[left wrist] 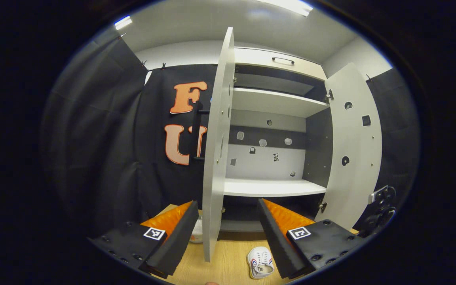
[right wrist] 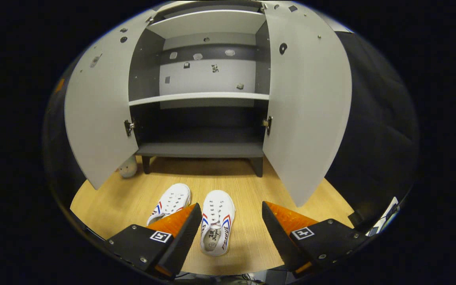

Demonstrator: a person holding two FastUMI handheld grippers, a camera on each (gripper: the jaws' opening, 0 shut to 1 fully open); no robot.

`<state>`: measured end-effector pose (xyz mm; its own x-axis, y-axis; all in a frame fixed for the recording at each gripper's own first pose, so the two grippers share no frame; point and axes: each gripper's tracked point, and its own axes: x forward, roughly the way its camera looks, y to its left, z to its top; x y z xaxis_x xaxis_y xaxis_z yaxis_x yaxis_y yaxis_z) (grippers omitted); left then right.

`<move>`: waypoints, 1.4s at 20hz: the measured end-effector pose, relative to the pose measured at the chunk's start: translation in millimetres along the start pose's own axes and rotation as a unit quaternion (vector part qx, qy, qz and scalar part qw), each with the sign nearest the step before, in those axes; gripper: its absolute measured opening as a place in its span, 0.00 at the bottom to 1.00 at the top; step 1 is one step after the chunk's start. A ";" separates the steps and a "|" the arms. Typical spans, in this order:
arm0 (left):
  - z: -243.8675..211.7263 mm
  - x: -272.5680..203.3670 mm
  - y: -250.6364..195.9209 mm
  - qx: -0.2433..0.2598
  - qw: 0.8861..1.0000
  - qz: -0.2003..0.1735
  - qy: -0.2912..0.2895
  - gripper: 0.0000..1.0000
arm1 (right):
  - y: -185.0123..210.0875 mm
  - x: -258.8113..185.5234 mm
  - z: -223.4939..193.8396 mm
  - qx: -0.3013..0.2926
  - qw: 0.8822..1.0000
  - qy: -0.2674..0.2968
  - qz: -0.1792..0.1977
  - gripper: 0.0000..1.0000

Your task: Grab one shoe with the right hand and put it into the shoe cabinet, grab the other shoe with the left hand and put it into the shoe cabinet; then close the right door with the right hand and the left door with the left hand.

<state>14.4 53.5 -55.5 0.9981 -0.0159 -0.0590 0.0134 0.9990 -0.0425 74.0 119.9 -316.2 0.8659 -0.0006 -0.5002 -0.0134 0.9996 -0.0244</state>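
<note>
From the right gripper view I see my right gripper (right wrist: 228, 227) spread wide and holding nothing, hovering over the wooden floor (right wrist: 125, 198) in front of the shoe cabinet (right wrist: 200, 148). Between its fingers lies the right-hand shoe (right wrist: 217, 225), toe toward the cabinet, with the other shoe (right wrist: 171, 202) just beside it on its left and partly hidden behind one finger — both white, laced, with red and blue stripes, both still on the floor short of the cabinet's base. Beyond them the cabinet stands with its left door (right wrist: 99, 114) and right door (right wrist: 307, 103) swung fully out toward me, the dark bottom compartment bare, a white shelf (right wrist: 198, 97) above it. A small pale object (right wrist: 128, 168) sits on the floor by the cabinet's left leg; I cannot tell what it is. From the left gripper view my left gripper (left wrist: 228, 233) is also spread and empty, held higher, facing the cabinet with the near edge of the left door standing between its fingers. One shoe (left wrist: 259, 263) shows on the floor below, close to the cabinet's front — and past the door edge I see the shelves.
</note>
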 end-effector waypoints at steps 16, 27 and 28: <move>-22.3 -11.4 25.0 0.010 0.999 0.029 0.034 0.97 | 8.3 92.7 -112.1 0.040 0.985 0.166 0.000 0.22; -28.3 0.0 7.1 0.013 0.999 0.015 0.034 0.99 | -3.6 42.2 -34.4 0.085 0.989 0.119 -0.005 0.00; -29.5 0.3 5.2 0.014 0.999 0.014 0.032 0.97 | -5.4 34.9 -20.7 0.086 0.990 0.110 -0.001 0.00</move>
<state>13.0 57.5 -85.1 0.9922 0.0098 -0.1244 -0.0113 0.9999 -0.0118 93.9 113.9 -351.4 0.7357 0.0094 -0.6772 0.0906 0.9896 0.1121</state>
